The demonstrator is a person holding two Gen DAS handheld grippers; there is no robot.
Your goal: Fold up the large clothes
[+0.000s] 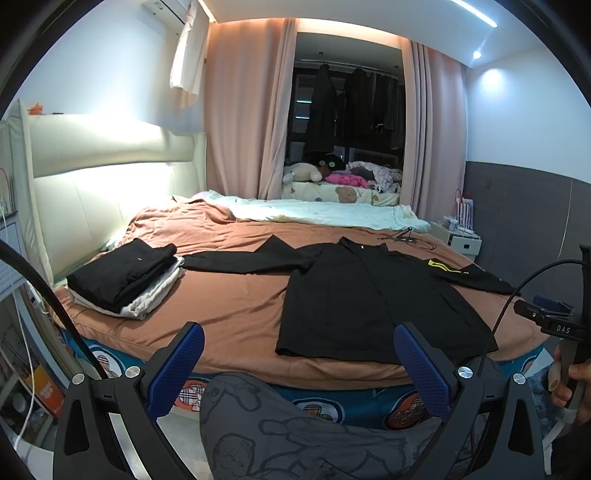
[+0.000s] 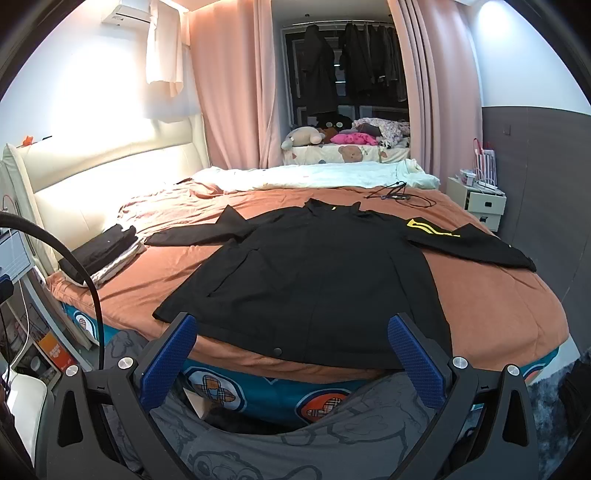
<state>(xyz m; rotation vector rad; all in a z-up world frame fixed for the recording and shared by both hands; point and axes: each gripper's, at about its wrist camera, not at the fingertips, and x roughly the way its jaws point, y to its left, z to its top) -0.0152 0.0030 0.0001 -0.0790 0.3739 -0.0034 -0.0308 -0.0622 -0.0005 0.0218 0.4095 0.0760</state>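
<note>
Left wrist view shows my left gripper [image 1: 299, 365] and right gripper [image 2: 291, 350] spread, empty; black jacket [image 2: 314, 273] unfolded at bed [image 2: 517, 295] near edge, folded stack [image 1: 125, 273] done.

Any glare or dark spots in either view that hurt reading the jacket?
Left wrist: headboard blown out by glare; black jacket shows few folds. Right wrist: wall and headboard overexposed; jacket dark, seams faint. Both: heavy fisheye bending, black corners.

The room is lit warmly from a ceiling strip [image 1: 474, 13] and a wall spot [image 1: 477, 54]. Glare is thrown on the headboard [image 1: 96, 177]. Edges are bent and darkened by fisheye distortion.
</note>
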